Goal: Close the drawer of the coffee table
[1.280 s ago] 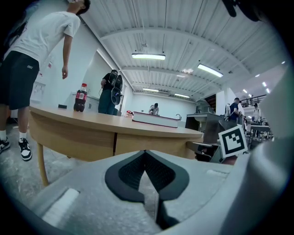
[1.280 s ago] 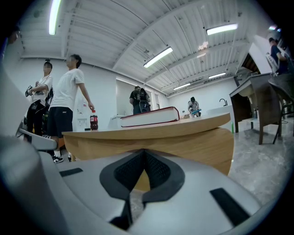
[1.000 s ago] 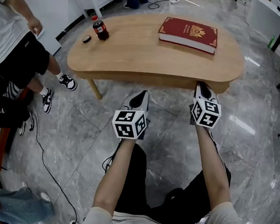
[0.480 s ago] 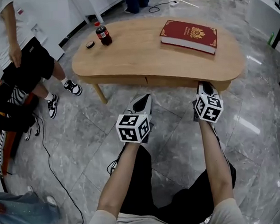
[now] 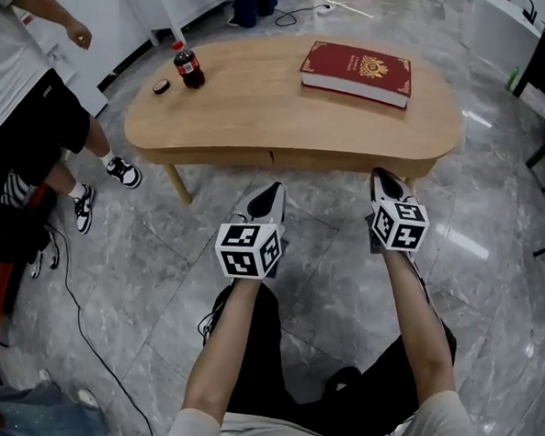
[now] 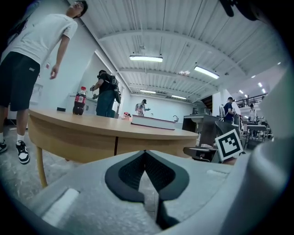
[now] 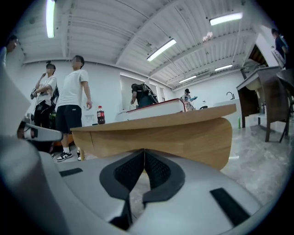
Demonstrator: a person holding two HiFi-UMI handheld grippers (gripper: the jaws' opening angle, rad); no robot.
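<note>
Black-and-white marker cubes ride on both of my grippers, held low over the grey marbled floor (image 5: 335,264) in front of my knees. My left gripper (image 5: 273,196) has its jaws pressed together, tips meeting, with nothing caught between them; its own view (image 6: 145,153) shows only floor through the small gap under the pads. My right gripper (image 5: 383,180) is likewise closed on nothing, tips touching in its view (image 7: 144,151), and it points at the table's edge from just in front of it. Beyond them stands the wooden coffee table (image 5: 248,122), its rounded top running left to right. The drawer (image 5: 292,156) lies flush in the apron, marked only by a thin vertical seam, nearer to my left gripper's line than my right's. On the top, a red book (image 5: 356,71) with gold ornament lies toward the right. A cola bottle (image 5: 188,65) stands at the far left with its cap (image 5: 160,87) just beside it. A bystander (image 5: 26,108) in black shorts stands left of the table.
</note>
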